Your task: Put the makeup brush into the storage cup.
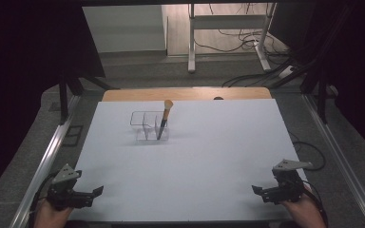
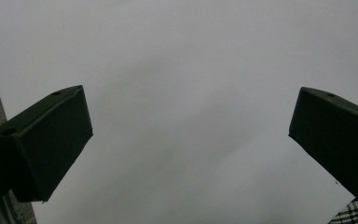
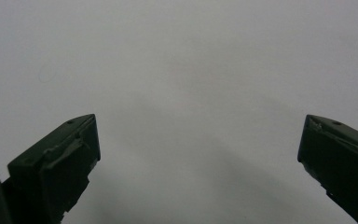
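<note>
The right hand-held gripper [image 3: 198, 154] looks down on a plain pale grey worktop [image 3: 186, 60] that runs across the whole frame. Its two black jaws rise from the lower left and lower right corners, set wide apart with bare surface between them. The left jaw's inner face is scuffed with pale marks. A soft shadow darkens the worktop toward the lower centre.

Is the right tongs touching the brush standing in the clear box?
Apart. The high view shows the right tongs at the near edge, with bare white tabletop between it and the brush.
</note>
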